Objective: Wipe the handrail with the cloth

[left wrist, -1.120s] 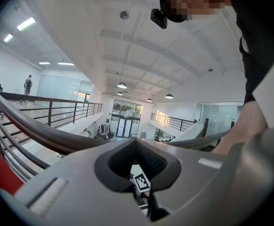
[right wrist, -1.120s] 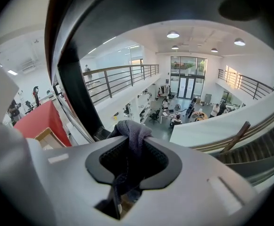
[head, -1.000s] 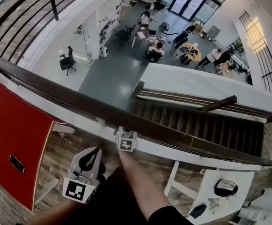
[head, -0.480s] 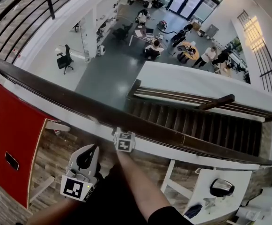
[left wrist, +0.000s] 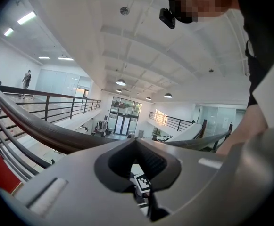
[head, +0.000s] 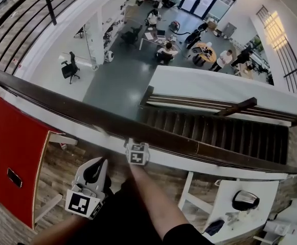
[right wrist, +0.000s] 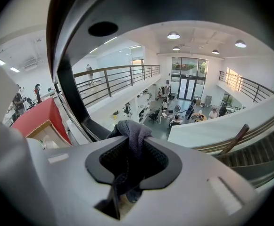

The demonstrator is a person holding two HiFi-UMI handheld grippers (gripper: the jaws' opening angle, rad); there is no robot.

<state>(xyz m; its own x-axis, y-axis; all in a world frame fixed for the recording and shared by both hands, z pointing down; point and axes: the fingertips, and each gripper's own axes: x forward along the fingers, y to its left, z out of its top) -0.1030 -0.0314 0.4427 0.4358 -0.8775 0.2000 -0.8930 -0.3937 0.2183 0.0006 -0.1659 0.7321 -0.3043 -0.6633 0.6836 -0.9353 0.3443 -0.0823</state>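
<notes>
The dark wooden handrail (head: 87, 117) runs diagonally from upper left to lower right in the head view. My right gripper (head: 133, 144) sits right against its near side, with its marker cube just below. In the right gripper view the jaws of the right gripper (right wrist: 136, 142) are shut on a grey-blue cloth (right wrist: 131, 130), which bunches out past the tips, and the handrail (right wrist: 63, 86) curves darkly overhead and to the left. My left gripper (head: 100, 162) hangs lower left, away from the rail. Seen up close, this left gripper (left wrist: 133, 141) is shut and holds nothing.
Beyond the rail lies a deep drop to a ground floor (head: 117, 70) with desks, chairs and several people. A staircase (head: 214, 131) descends at right. A red panel (head: 10, 147) stands at left, a white table (head: 240, 203) at lower right. Wooden flooring (head: 61, 167) lies underfoot.
The head view has shifted slightly. Both grippers keep nearly the same places, the right one still at the rail with the cloth.
</notes>
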